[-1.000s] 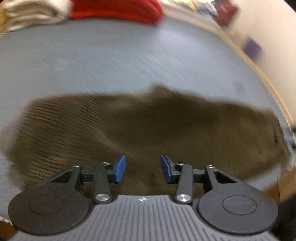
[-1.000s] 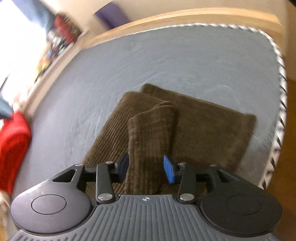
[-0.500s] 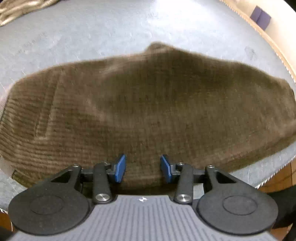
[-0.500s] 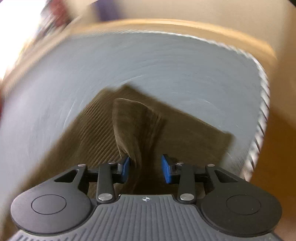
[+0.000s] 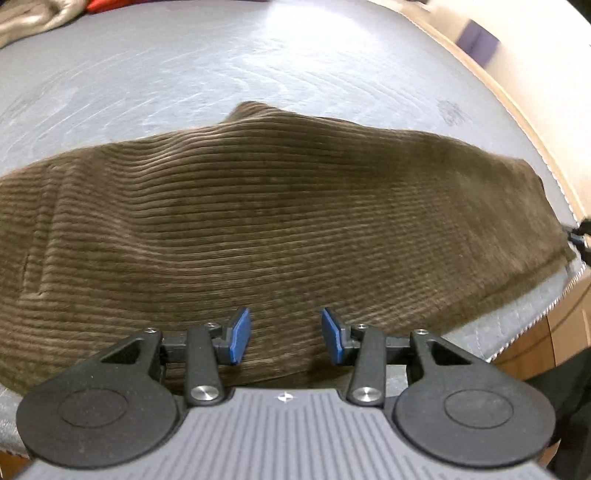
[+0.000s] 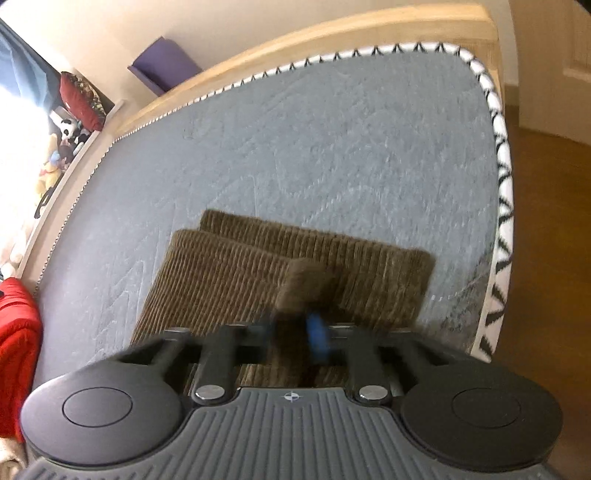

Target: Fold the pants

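Now pants (image 6: 236, 280) sit pinched in right hand-held gripper (image 6: 295, 334).

surface: grey mattress (image 6: 332, 147) | on it: brown corduroy pants (image 5: 280, 221), red garment (image 6: 16, 343)

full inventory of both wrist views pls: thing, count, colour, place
pants: 1, brown corduroy, flat along the near edge of the mattress
mattress: 1, blue-grey quilted, black-and-white piping on its edge
bed frame: 1, light wood, around the mattress
red fabric: 1, red, left edge of right wrist view
beige fabric: 1, beige, far left corner in left wrist view
purple object: 1, purple, by the wall beyond the bed
soft toys: several, mixed colours, on a ledge beside the bed
left tool: 1, black with blue pads, jaws opening above the pants, nothing between them
right tool: 1, black with blue pads, shut on a fold of the pants
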{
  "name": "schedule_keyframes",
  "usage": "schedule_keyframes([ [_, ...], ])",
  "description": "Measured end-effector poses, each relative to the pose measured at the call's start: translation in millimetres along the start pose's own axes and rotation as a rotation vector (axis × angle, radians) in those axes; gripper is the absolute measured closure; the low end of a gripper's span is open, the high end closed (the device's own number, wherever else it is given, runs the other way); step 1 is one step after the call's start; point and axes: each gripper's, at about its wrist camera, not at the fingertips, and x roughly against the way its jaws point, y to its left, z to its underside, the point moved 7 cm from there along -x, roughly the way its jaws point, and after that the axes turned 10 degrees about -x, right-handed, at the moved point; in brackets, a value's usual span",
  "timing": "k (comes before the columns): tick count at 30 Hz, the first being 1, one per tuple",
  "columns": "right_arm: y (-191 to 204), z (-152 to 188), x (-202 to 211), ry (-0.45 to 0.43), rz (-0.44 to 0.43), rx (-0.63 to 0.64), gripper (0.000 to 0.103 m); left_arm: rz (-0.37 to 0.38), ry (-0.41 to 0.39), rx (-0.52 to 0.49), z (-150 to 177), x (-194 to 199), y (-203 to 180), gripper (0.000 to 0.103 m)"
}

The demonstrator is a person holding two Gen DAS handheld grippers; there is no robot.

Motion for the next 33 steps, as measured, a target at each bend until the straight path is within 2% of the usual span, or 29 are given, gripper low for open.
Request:
schedule_keyframes([
  [2, 4.3, -6.0, 7.2, -0.035, -0.020, 0.002, 0.095, 0.008, 0.001, -0.020, -1.6, -4.5, -7.1, 0.043],
  [5, 11.3, -15.2, 32.4, -0.127, -0.068, 0.016, 0.096, -0.001, -0.014, -0.051, -2.7, -10.9, -10.2, 0.043],
  [6, 9.5, -19.2, 42.3, -0.170, -0.065, 0.018, 0.096, 0.003, -0.016, -0.053, -2.5, -11.7, -11.7, 0.043],
  [8, -3.4, -26.2, 50.0, -0.221, -0.002, 0.007, 0.096, 0.017, -0.004, -0.053, 0.2, -13.4, -13.5, 0.043],
  [10, -27.9, -30.4, 41.7, -0.191, 0.092, -0.052, 0.096, 0.010, 0.035, -0.073, 6.7, -18.0, -14.7, 0.043],
  [12, -47.6, -28.1, 25.6, -0.102, 0.125, -0.123, 0.093, -0.010, 0.063, -0.109, 13.2, -20.7, -15.5, 0.043],
  [13, -50.9, -27.3, 21.7, -0.077, 0.125, -0.134, 0.087, -0.013, 0.056, -0.116, 13.0, -19.6, -16.2, 0.043],
  [17, -42.7, -33.7, 39.4, -0.158, 0.120, -0.076, 0.066, -0.019, -0.018, -0.065, 4.6, -5.3, -6.0, 0.044],
  [18, -39.7, -33.7, 43.6, -0.172, 0.118, -0.060, 0.064, -0.027, -0.020, -0.049, 4.6, -4.3, -0.9, 0.044],
  [19, -39.0, -33.7, 45.0, -0.176, 0.119, -0.047, 0.063, -0.040, -0.002, -0.036, 7.1, -5.7, 4.7, 0.044],
  [21, -39.8, -31.1, 42.9, -0.156, 0.128, -0.044, 0.063, -0.108, 0.134, -0.038, 27.4, -20.2, 18.4, 0.046],
  [23, -44.1, -25.6, 34.2, -0.105, 0.141, -0.067, 0.057, -0.113, 0.144, -0.106, 36.6, -16.8, 15.8, 0.047],
  [26, -50.0, -9.2, 19.4, -0.017, 0.182, -0.082, 0.055, -0.128, 0.175, -0.161, 47.1, -11.8, 10.5, 0.047],
  [29, -50.8, -7.0, 16.7, -0.006, 0.191, -0.095, 0.054, -0.115, 0.105, -0.131, 43.9, -0.9, 13.4, 0.048],
  [31, -47.1, -4.9, 15.6, -0.005, 0.198, -0.090, 0.054, -0.115, -0.005, -0.050, 34.0, 20.5, 28.7, 0.048],
  [33, -43.1, -3.5, 15.4, -0.006, 0.202, -0.083, 0.053, -0.157, -0.094, 0.037, 28.1, 38.1, 50.6, 0.048],
])
